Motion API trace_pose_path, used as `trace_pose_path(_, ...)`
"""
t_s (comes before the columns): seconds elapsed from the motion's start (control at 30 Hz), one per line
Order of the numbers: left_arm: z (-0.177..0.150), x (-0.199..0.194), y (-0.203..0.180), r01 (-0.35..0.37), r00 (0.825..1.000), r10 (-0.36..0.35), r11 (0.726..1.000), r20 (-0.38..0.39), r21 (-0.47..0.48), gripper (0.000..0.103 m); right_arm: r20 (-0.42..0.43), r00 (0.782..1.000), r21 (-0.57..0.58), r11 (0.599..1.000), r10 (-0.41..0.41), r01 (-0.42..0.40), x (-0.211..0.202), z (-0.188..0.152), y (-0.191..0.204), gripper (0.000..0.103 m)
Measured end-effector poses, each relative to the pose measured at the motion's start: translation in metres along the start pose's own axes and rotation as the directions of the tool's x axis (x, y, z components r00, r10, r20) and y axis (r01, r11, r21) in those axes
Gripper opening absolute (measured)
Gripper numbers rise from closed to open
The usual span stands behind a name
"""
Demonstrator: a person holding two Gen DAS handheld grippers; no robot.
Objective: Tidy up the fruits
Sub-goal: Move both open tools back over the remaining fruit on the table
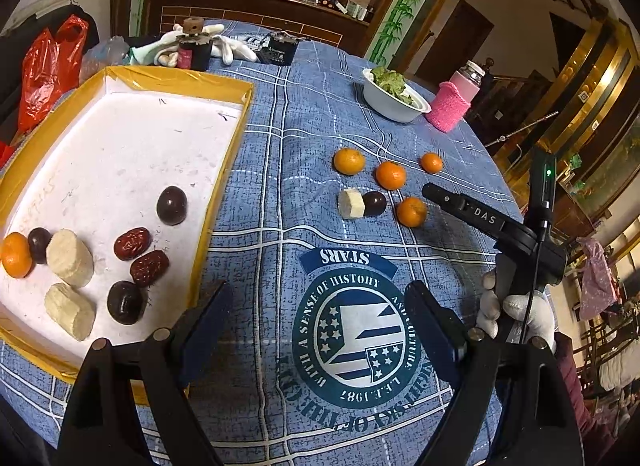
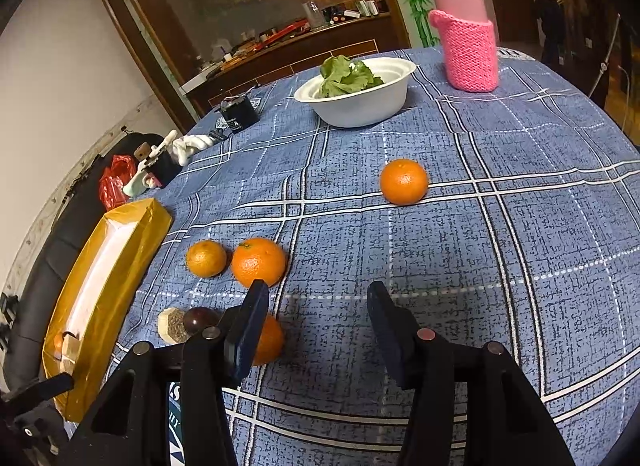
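Fruit sorting about half done: eight pieces in the tray, six left on the desk.

In the left view, the tray [image 1: 48, 153] at 9 o'clock holds an orange, three dark plums, two dates and two pale chunks. At 1 o'clock on the desk [image 1: 288, 169] lie four oranges [image 1: 390, 175], a chunk [image 1: 351, 203] and a plum [image 1: 375, 203]. Left gripper [image 1: 316, 318] hovers with fingers spread, empty. Right gripper [image 2: 316, 318] is likewise spread and empty, beside the nearest orange [image 2: 269, 340], likely next.
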State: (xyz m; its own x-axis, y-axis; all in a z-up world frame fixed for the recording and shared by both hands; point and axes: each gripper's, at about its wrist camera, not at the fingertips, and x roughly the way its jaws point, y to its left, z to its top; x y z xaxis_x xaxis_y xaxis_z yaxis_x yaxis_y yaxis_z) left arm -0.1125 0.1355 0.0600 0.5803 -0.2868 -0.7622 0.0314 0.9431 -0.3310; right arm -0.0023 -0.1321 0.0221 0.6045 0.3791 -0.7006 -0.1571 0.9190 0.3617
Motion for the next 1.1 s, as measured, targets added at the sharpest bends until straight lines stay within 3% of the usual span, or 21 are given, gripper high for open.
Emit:
trace_pose_path(0.13, 0.001, -0.010, -0.002, -0.030, 1.000, 0.030, 1.000, 0.004, -0.007, 0.087, 0.012, 1.000, 0.000, 1.000, -0.003, 0.003, -0.002, 0.000, -0.001, 0.056)
trace_pose_path(0.27, -0.002, -0.029, 0.001, 0.008, 0.999, -0.007, 1.000, 0.035, -0.024, 0.087, 0.021, 1.000, 0.018, 1.000, -0.007, 0.006, -0.004, 0.000, -0.005, 0.056)
trace_pose_path(0.37, -0.005, -0.042, 0.000, -0.031, 0.998, 0.032, 0.999, 0.056, -0.014, 0.087, 0.028, 1.000, 0.037, 0.999, -0.007, 0.006, -0.005, -0.001, -0.010, 0.056)
trace_pose_path(0.6, -0.021, -0.070, 0.005, -0.028, 0.996, 0.028, 1.000, 0.081, 0.003, 0.087, 0.040, 0.999, 0.088, 0.996, -0.023, 0.019, -0.008, -0.001, -0.020, 0.059)
trace_pose_path(0.87, -0.040, -0.120, 0.009, -0.023, 0.984, 0.022, 1.000, 0.175, 0.002, 0.087, 0.048, 0.996, 0.205, 0.977, -0.071, 0.060, -0.016, -0.005, -0.042, 0.059)
trace_pose_path(1.1, -0.054, -0.145, 0.016, -0.016, 0.973, 0.023, 0.999, 0.229, -0.032, 0.087, 0.050, 0.993, 0.216, 0.972, -0.104, 0.091, -0.025, -0.012, -0.046, 0.059)
